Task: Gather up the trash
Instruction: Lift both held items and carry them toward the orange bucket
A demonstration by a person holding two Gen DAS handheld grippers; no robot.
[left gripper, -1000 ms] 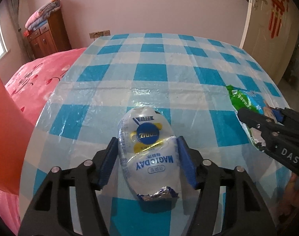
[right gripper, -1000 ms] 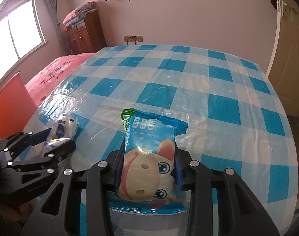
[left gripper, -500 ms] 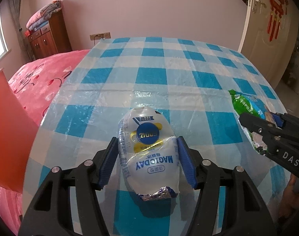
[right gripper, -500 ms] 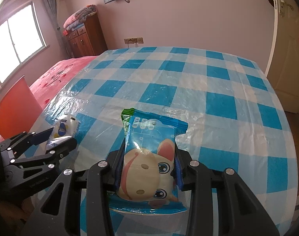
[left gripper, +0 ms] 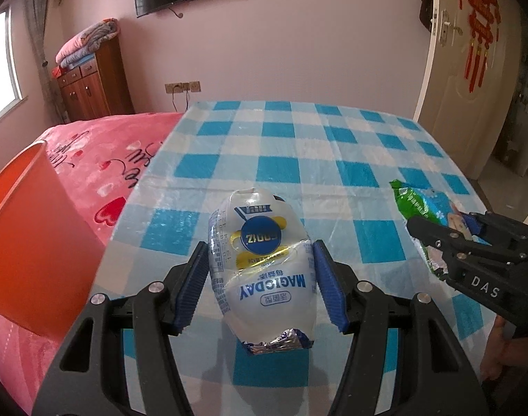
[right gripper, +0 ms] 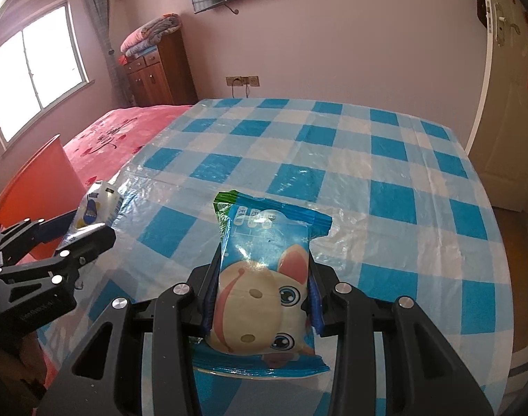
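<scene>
My left gripper (left gripper: 260,270) is shut on a white snack pouch (left gripper: 260,260) with a blue round label, held above the near edge of the checked table. My right gripper (right gripper: 262,284) is shut on a blue cartoon-pig wrapper (right gripper: 264,274) with a green top edge, also lifted over the table. The wrapper shows at the right of the left wrist view (left gripper: 420,208). The pouch shows at the left of the right wrist view (right gripper: 97,204). An orange trash bin (left gripper: 31,239) stands at the left beside the table, and it also shows in the right wrist view (right gripper: 38,187).
The table carries a blue-and-white checked cloth (left gripper: 298,152) under clear plastic. A pink bed (left gripper: 101,159) lies to the left behind the bin. A wooden cabinet (left gripper: 90,86) stands at the far wall. A door (left gripper: 465,69) is at the right.
Both grippers have risen and drawn back with their packets still held. The orange bin now shows more fully at the left in both views.
</scene>
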